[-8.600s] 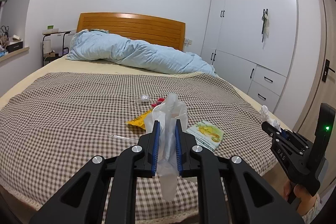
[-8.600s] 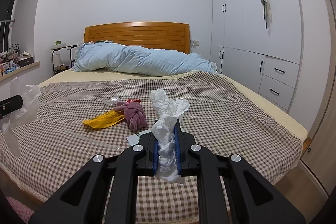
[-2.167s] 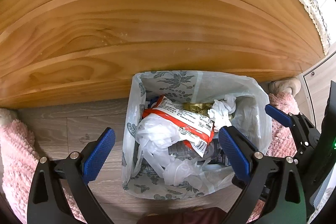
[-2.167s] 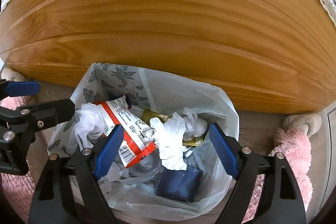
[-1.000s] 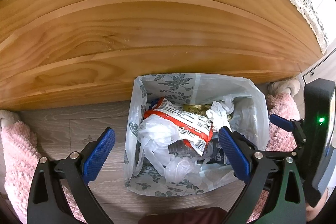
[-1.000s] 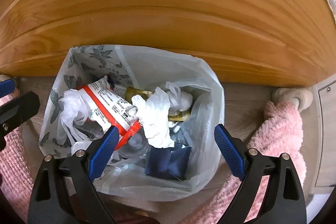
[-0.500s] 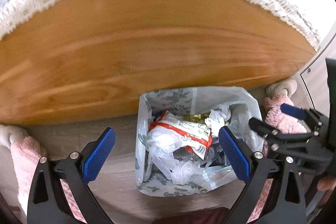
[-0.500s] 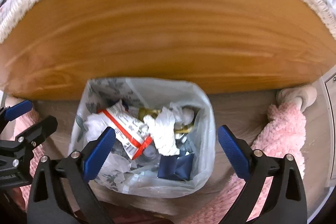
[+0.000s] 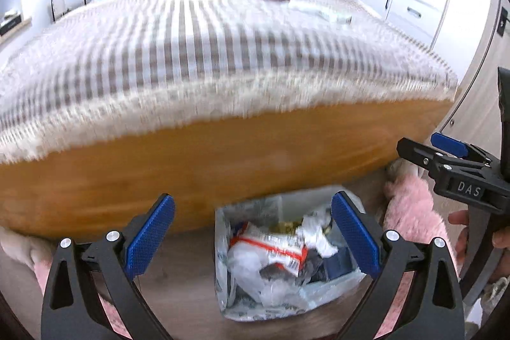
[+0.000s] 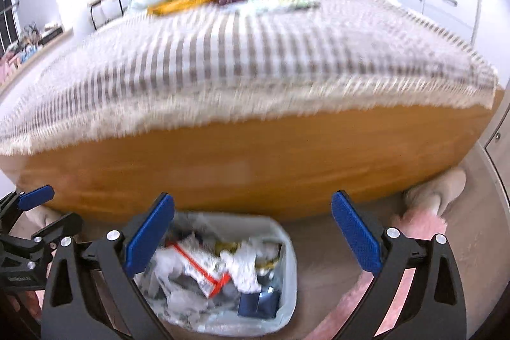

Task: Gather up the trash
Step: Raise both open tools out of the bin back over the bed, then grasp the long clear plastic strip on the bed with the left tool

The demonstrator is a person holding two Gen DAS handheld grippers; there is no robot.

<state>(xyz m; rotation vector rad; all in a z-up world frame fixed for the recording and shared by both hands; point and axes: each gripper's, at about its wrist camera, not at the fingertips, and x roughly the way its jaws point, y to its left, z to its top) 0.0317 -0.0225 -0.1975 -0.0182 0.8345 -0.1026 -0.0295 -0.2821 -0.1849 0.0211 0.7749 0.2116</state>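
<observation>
Both your left tongs [image 9: 251, 239] and right tongs [image 10: 251, 239] gape wide and empty above the trash bag [image 10: 287, 301] on the floor. More litter lies on the bed [image 10: 255, 59]: the yellow wrapper [image 10: 178, 3]; lift clear of the wooden footboard [image 10: 255, 161] before reaching

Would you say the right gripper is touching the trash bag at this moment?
Apart. In the right wrist view the right gripper stands open and empty, its blue pads raised above the trash bag, which sits on the floor below by the bed frame.
</observation>
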